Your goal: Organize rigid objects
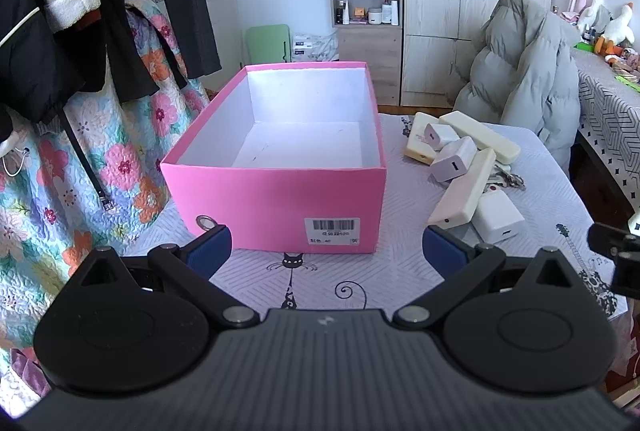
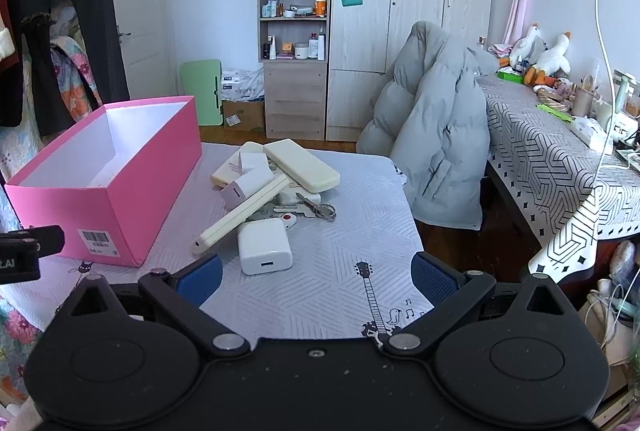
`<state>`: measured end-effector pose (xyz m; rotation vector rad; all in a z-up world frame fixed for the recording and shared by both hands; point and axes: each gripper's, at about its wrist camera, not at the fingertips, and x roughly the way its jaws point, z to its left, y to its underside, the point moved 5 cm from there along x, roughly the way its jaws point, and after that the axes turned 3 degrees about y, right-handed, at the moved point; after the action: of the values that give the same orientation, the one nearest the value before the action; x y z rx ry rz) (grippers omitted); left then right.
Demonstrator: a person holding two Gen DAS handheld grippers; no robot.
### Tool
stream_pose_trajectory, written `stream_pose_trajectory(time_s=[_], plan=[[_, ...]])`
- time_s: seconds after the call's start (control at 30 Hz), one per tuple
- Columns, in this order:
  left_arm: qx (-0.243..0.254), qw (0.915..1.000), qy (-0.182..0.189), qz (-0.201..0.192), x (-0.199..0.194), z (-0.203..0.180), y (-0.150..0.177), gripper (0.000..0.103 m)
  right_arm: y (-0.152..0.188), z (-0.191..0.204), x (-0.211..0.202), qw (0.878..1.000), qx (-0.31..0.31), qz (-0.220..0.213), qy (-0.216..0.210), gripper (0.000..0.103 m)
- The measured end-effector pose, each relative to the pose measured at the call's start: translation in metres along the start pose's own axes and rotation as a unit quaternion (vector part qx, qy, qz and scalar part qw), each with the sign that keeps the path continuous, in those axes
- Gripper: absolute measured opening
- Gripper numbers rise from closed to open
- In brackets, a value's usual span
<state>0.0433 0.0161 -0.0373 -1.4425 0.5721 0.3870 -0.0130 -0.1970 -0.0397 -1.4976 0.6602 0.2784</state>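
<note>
keys (image 2: 316, 209) half hidden under stacked chargers (image 2: 265, 246), beside pink box (image 2: 120, 199)

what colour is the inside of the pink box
White inside the pink box, seen best in the left wrist view.

Both views look forward from low above the table (image 1: 360, 279), along their own spread blue-padded fingers. The left wrist view faces the pink shoebox (image 1: 276, 199) squarely and close, the pile of chargers and power banks (image 1: 468, 167) off to its right. The right wrist view sits further right, facing that pile (image 2: 264, 191) near centre, box (image 2: 108, 203) at left. The 2 share box, pile, shelf unit (image 2: 294, 31) and grey jacket (image 2: 436, 135).
</note>
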Motion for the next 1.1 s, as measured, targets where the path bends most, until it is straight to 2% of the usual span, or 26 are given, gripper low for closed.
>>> stream_pose_trajectory(time_s=[0.5, 0.67, 0.93, 1.1], plan=[[0.007, 1.0, -0.003, -0.004, -0.001, 0.009, 0.007, 0.103, -0.001, 0.005, -0.006, 1.0, -0.004, -0.007, -0.01, 0.102], [0.011, 0.9997, 0.0, -0.022, -0.008, 0.005, 0.007, 0.103, -0.003, 0.006, -0.011, 1.0, -0.001, -0.021, -0.015, 0.102], [0.013, 0.9996, 0.001, -0.025, -0.009, 0.005, 0.007, 0.103, -0.009, 0.006, -0.023, 0.998, 0.001, -0.063, -0.024, 0.102], [0.01, 0.9996, 0.002, -0.026, -0.01, 0.006, 0.005, 0.103, -0.009, 0.006, -0.019, 0.998, 0.002, -0.06, -0.029, 0.102]])
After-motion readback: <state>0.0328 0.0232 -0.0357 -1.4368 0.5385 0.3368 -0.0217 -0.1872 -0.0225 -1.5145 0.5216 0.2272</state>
